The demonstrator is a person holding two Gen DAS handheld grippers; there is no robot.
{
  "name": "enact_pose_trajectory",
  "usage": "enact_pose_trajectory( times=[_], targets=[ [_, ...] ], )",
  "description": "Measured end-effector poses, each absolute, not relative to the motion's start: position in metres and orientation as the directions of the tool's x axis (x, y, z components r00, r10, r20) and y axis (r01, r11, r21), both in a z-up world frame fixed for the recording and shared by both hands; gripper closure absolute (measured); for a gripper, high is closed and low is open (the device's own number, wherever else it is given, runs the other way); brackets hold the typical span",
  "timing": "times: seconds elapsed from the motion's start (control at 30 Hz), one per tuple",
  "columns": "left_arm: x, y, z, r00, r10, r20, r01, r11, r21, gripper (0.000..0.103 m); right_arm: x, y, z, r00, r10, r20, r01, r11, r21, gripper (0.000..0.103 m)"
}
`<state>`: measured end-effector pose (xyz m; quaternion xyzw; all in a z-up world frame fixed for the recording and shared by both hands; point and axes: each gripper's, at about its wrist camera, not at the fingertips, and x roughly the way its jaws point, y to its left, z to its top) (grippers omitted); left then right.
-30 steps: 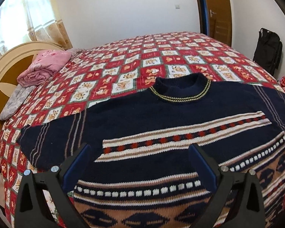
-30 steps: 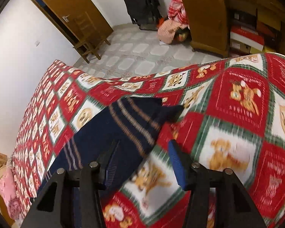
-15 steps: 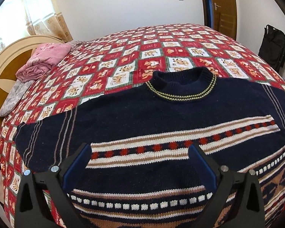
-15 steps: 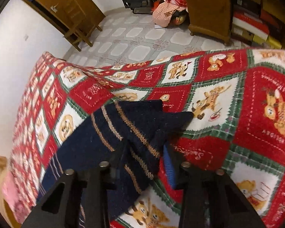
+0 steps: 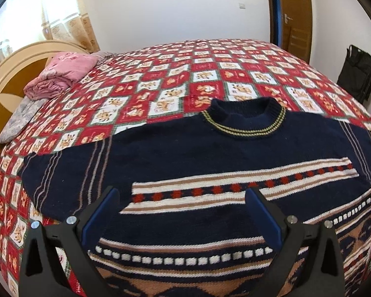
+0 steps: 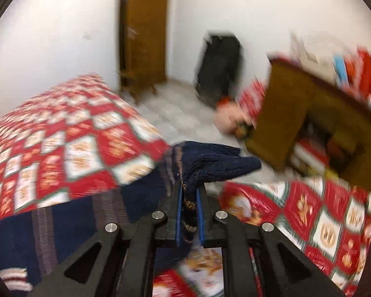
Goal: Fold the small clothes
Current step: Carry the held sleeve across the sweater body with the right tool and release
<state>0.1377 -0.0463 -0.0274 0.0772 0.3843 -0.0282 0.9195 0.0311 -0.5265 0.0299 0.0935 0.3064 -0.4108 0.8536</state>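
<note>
A navy patterned sweater [image 5: 210, 158] lies flat, front up, on the red teddy-bear bedspread [image 5: 175, 81], collar away from me, left sleeve [image 5: 61, 173] spread out. My left gripper [image 5: 181, 198] is open and hovers over the sweater's lower chest, holding nothing. My right gripper [image 6: 188, 193] is shut on the cuff end of the right sleeve [image 6: 210, 165] and holds it lifted off the bedspread [image 6: 61, 143]; the view is motion-blurred.
A folded pink blanket [image 5: 61, 74] and a grey cloth lie by the cream headboard [image 5: 10, 74] at the left. A black bag [image 5: 356, 71] stands by the far wall. A wooden cabinet [image 6: 309, 123], another black bag [image 6: 217, 66] and tiled floor lie beyond the bed edge.
My right gripper closed on the sleeve cuff and lifted it, swinging upward. The left gripper stayed open and shifted a little left over the sweater.
</note>
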Motion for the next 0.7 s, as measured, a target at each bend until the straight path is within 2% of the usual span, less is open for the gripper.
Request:
enact_pose_trajectory(
  times=[0.13,0.23,0.3,0.43,0.5,0.63,0.7],
  targets=[
    [0.132,-0.031,-0.023,0.713,-0.006,-0.701,0.101,0.991,0.093,0.0,0.048,-0.494,0.051,0.526,-0.661,-0.535,0.714,0.685,-0.144,0.093],
    [0.127,-0.022,-0.02,0.732,-0.004,-0.681,0.086,0.993,0.086,0.0,0.056,-0.461,0.058,0.6,-0.615,-0.511,0.637,0.754,-0.16,0.093],
    [0.128,-0.017,-0.021,0.732,-0.004,-0.681,0.073,0.995,0.072,0.0,0.065,-0.417,0.058,0.661,-0.532,-0.529,0.542,0.826,-0.154,0.093],
    [0.127,-0.01,-0.022,0.733,0.004,-0.681,0.061,0.996,0.072,0.0,0.083,-0.311,0.051,0.772,-0.28,-0.57,0.283,0.955,-0.086,0.093],
    [0.125,-0.005,-0.021,0.739,0.008,-0.673,0.056,0.996,0.073,0.0,0.095,-0.256,0.036,0.796,-0.09,-0.598,0.124,0.992,0.016,0.093],
    [0.122,0.011,-0.02,0.739,0.029,-0.673,0.035,0.996,0.082,0.0,0.118,-0.171,-0.017,0.695,0.248,-0.675,-0.153,0.968,0.197,0.09],
    [0.12,0.021,-0.022,0.733,0.041,-0.679,0.027,0.996,0.089,0.0,0.123,-0.152,-0.042,0.618,0.365,-0.697,-0.209,0.93,0.301,0.09]
  ],
)
